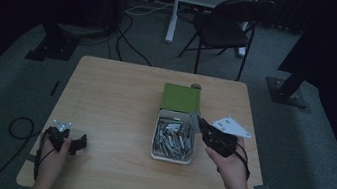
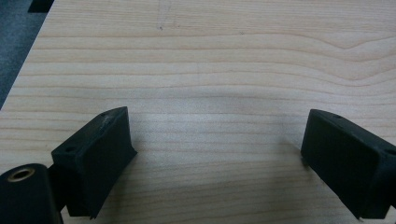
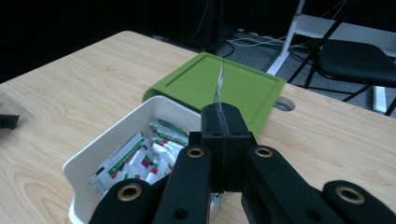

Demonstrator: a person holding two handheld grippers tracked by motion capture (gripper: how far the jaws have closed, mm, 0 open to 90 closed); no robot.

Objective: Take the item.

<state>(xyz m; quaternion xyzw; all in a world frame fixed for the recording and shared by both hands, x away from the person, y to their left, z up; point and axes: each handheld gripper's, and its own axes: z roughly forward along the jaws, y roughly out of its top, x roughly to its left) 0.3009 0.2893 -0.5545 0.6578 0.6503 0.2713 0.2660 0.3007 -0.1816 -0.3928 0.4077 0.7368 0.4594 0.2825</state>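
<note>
Now the right gripper (image 3: 223, 114) pinches a packet (image 3: 219, 84) beside the white box (image 3: 100, 151); a thin grip could slip; the left gripper (image 2: 217, 149) is spread wide.

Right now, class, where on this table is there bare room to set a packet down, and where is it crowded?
Free: the broad bare wood of the table between the left hand-held gripper and the white box. Crowded: the right side, with that box, the green lid and the right hand-held gripper pinching a packet.
</note>
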